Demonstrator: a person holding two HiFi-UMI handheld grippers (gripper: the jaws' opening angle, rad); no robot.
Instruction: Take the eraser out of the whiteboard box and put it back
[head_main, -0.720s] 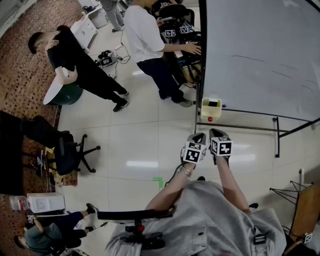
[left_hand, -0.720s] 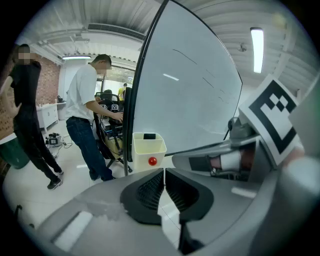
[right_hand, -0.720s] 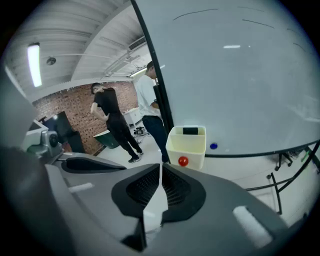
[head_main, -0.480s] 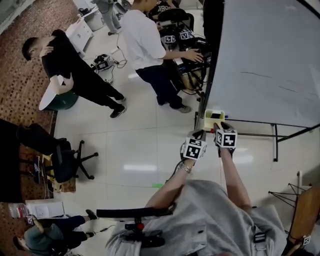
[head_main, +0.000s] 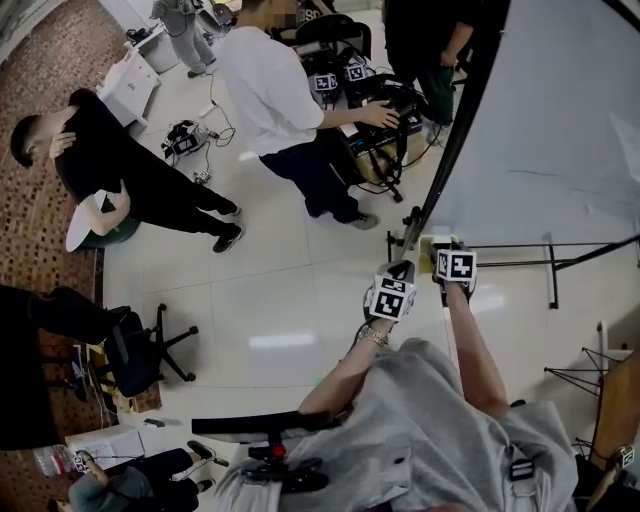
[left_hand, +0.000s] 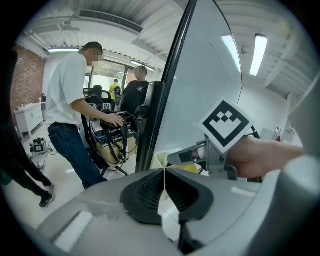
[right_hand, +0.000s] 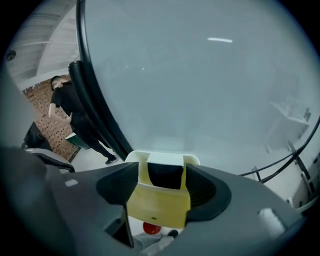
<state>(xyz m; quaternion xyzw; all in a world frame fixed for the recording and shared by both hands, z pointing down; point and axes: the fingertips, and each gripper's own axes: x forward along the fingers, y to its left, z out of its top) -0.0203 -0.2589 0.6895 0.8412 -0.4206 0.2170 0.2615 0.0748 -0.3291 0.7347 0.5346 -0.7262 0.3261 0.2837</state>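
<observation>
A pale yellow whiteboard box (right_hand: 159, 202) hangs at the bottom left corner of the whiteboard (right_hand: 200, 75). A black eraser (right_hand: 166, 176) stands inside it. My right gripper (right_hand: 162, 186) is open, with its jaws on either side of the box and apart from the eraser. In the head view the right gripper (head_main: 447, 250) reaches the box (head_main: 428, 243). My left gripper (head_main: 400, 272) hovers just left of and below it. In the left gripper view the left gripper (left_hand: 164, 172) is shut on nothing, with the box (left_hand: 162, 160) just beyond it.
The whiteboard's dark frame post (head_main: 450, 150) and stand legs (head_main: 550, 272) are beside the box. A person in a white shirt (head_main: 270, 90) works at a cart (head_main: 375, 120) to the left. Another person in black (head_main: 120, 180) and an office chair (head_main: 135, 340) are farther left. A red round thing (right_hand: 150, 228) shows under the box.
Both grippers have moved forward to the whiteboard's corner. The right one has reached the yellow box, which earlier stood well ahead of it. The left one trails beside it.
</observation>
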